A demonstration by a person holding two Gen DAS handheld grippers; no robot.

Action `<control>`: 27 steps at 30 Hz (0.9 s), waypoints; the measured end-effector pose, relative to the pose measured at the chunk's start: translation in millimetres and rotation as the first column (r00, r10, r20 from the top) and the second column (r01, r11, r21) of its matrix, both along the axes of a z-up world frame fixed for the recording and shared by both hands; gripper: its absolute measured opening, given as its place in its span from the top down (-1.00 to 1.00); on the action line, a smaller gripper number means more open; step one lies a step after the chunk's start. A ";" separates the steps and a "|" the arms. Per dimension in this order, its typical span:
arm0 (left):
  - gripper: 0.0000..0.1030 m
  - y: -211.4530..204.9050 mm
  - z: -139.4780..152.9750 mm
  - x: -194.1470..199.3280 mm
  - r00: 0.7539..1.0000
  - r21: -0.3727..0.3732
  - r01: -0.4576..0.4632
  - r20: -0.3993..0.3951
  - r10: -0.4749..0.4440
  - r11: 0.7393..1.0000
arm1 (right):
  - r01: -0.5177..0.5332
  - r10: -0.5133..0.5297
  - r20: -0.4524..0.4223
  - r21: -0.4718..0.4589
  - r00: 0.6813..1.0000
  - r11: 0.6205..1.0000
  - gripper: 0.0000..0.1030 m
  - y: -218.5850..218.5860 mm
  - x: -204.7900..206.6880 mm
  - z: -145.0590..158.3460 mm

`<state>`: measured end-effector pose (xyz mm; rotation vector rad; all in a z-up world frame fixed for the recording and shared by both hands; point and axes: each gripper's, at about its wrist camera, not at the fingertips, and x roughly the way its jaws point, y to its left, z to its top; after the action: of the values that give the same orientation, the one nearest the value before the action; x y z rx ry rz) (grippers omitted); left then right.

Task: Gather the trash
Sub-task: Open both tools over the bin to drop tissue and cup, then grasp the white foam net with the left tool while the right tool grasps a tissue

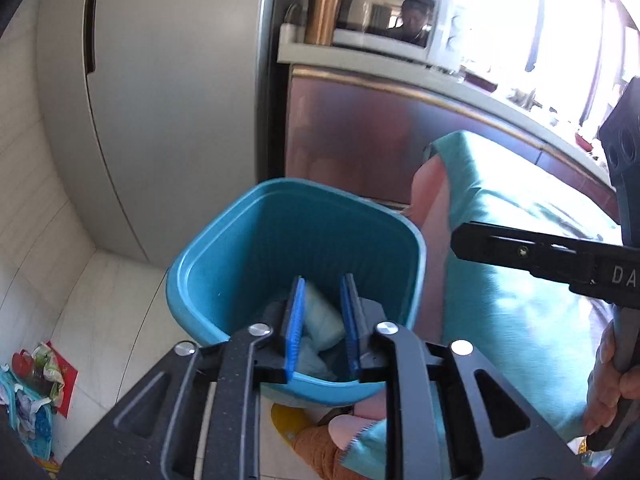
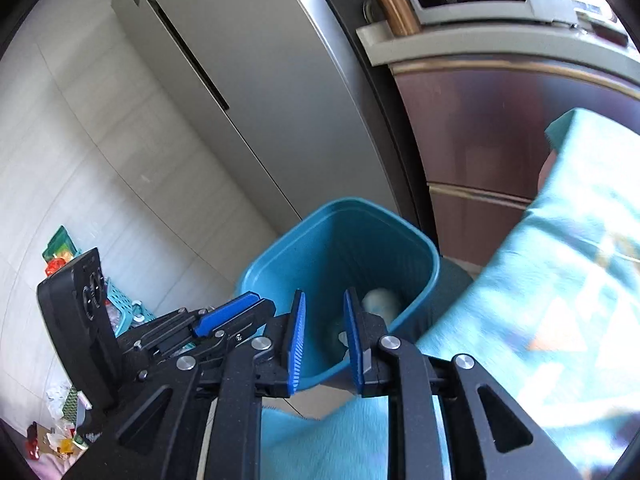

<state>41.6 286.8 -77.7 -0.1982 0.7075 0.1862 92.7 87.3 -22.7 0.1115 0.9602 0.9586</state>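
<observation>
Above the blue bin at frame centre, left gripper and right gripper hang spread and empty (likely after dropping the pale wad).

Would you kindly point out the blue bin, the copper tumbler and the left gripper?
blue bin point(image 1: 224, 240), left wrist view, on its inner back wall.
copper tumbler point(image 1: 324, 8), left wrist view, on its body.
left gripper point(image 1: 322, 324), left wrist view, midway between its fingertips.

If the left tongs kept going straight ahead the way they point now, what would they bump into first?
Most likely the pale crumpled trash lying in the blue bin. The left tongs point down into its opening with nothing between the fingers, though depth is hard to judge.
</observation>
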 end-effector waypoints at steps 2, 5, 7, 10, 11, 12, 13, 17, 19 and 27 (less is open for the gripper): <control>0.41 -8.2 9.6 -5.3 0.999 0.001 0.026 0.034 -0.026 1.000 | 0.001 -0.002 0.035 0.021 0.999 1.000 0.50 -14.2 -7.6 12.7; 0.17 -27.0 24.5 -11.8 0.993 0.004 0.078 0.085 -0.078 0.997 | -0.008 0.003 0.090 0.048 0.996 0.999 0.42 -37.7 -21.7 31.9; 0.08 -42.8 33.5 -16.4 0.985 0.004 0.126 0.115 -0.125 0.992 | -0.005 -0.002 0.128 0.062 0.992 0.998 0.34 -58.7 -32.8 44.6; 0.02 -69.7 43.8 -20.6 0.966 -0.006 0.215 0.151 -0.212 0.977 | 0.016 -0.029 0.177 0.073 0.984 0.997 0.25 -89.7 -44.4 60.0; 0.00 -80.3 46.4 -21.2 0.956 -0.010 0.251 0.160 -0.246 0.968 | 0.032 -0.046 0.189 0.077 0.981 0.997 0.23 -100.5 -47.3 64.3; -0.03 -91.3 48.8 -22.0 0.945 -0.014 0.286 0.166 -0.280 0.958 | 0.048 -0.063 0.202 0.080 0.977 0.996 0.22 -112.6 -51.1 68.0; -0.04 -103.1 50.3 -21.8 0.935 -0.018 0.319 0.170 -0.312 0.947 | 0.070 -0.086 0.216 0.082 0.973 0.994 0.22 -125.7 -55.1 71.1; -0.04 -154.7 53.1 -22.2 0.875 -0.028 0.459 0.183 -0.447 0.888 | 0.171 -0.185 0.238 0.075 0.954 0.982 0.20 -176.2 -71.0 76.8; -0.04 -181.0 53.6 -22.5 0.838 -0.039 0.528 0.185 -0.513 0.849 | 0.239 -0.245 0.251 0.055 0.936 0.969 0.19 -203.3 -79.3 76.0; -0.10 -268.5 39.8 -28.0 0.703 -0.086 0.710 0.150 -0.695 0.699 | 0.477 -0.473 0.203 0.030 0.858 0.878 0.18 -306.5 -108.1 58.0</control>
<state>13.7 18.3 -37.9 -0.0530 0.6444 -0.6204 -15.4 -219.2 35.3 0.2181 0.7028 0.4883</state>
